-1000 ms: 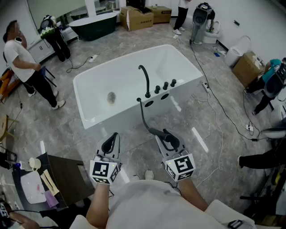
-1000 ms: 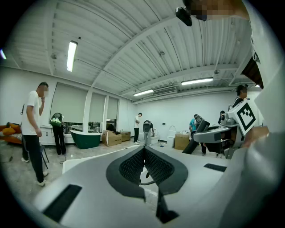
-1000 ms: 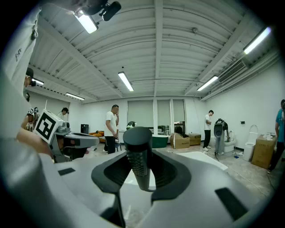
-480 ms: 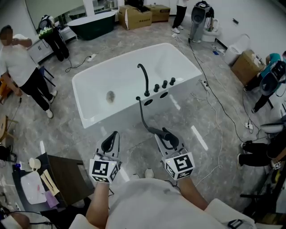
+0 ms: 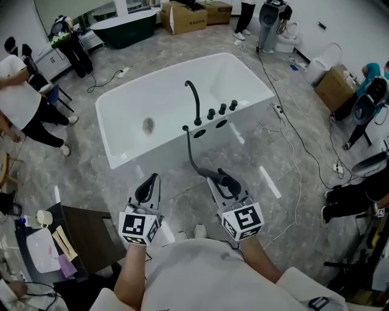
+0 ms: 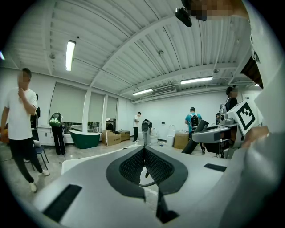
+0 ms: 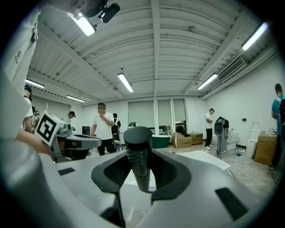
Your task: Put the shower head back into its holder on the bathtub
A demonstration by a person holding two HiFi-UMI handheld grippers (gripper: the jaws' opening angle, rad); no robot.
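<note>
A white bathtub [image 5: 127,106] stands on the grey floor ahead of me. On its near rim are a black curved faucet [image 5: 194,100] and three black knobs [image 5: 222,109]. A black hose [image 5: 190,152] runs from the rim down to the black shower head [image 5: 214,178]. My right gripper [image 5: 223,180] is shut on the shower head, short of the tub; the ribbed handle [image 7: 138,158] stands upright between its jaws. My left gripper [image 5: 148,187] hovers beside it on the left, shut and empty, its pads [image 6: 133,165] meeting.
A person [image 5: 21,103] walks at the far left. Cables [image 5: 292,146] trail over the floor right of the tub. A dark table [image 5: 85,234] with small items sits at lower left. Cardboard boxes [image 5: 188,15] and a green tub [image 5: 124,27] stand at the back.
Both grippers have held still with the shower head in the right one. The person at the left has shifted about near the chair.
</note>
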